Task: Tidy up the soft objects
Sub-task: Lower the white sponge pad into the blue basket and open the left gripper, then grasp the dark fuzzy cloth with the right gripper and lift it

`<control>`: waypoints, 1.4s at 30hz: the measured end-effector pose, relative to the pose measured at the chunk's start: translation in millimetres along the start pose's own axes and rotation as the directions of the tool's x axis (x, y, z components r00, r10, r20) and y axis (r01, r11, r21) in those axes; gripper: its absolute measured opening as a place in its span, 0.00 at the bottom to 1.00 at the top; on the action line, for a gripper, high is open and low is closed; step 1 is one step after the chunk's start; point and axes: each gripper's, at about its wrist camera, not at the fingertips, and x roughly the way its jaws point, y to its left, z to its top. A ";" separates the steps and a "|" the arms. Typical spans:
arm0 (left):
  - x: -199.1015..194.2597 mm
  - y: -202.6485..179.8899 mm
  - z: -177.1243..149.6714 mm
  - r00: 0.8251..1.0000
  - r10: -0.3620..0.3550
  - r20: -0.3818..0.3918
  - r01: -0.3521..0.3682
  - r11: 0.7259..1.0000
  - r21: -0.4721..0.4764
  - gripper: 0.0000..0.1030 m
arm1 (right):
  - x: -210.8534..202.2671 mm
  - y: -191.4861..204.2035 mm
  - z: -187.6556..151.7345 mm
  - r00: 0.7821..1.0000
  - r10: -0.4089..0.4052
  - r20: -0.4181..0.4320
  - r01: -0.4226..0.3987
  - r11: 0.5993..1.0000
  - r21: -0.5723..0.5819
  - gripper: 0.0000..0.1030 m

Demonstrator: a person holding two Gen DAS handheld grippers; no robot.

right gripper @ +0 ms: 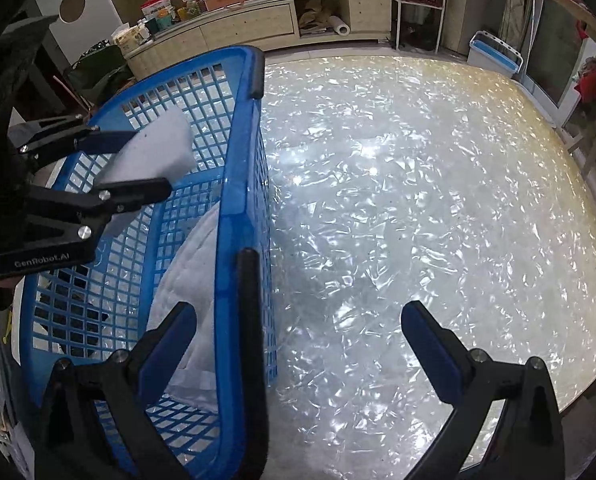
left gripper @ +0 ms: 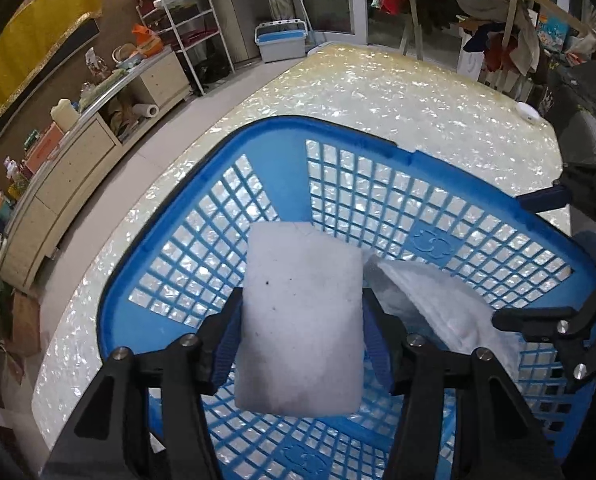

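Pearly counter [right gripper: 397,200] runs out of frame on every side. One blue basket [left gripper: 202,184] stands on it, its near end cut off, holding one crumpled white cloth [left gripper: 445,312]. One white foam pad [left gripper: 298,320] hangs above the basket, clamped in the left gripper [left gripper: 301,336]. The right gripper [right gripper: 298,348] gapes wide, straddling the basket's rim.

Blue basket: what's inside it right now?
Inside the blue basket, a white cloth lies against its side; the left gripper holds a white pad above. Beneath the pad is hidden.
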 end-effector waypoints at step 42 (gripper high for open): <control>-173.4 -28.2 -90.3 0.968 0.220 0.118 -0.192 0.959 -0.209 1.00 | -89.0 66.1 -35.8 0.991 0.030 0.134 -0.019 0.996 -0.085 1.00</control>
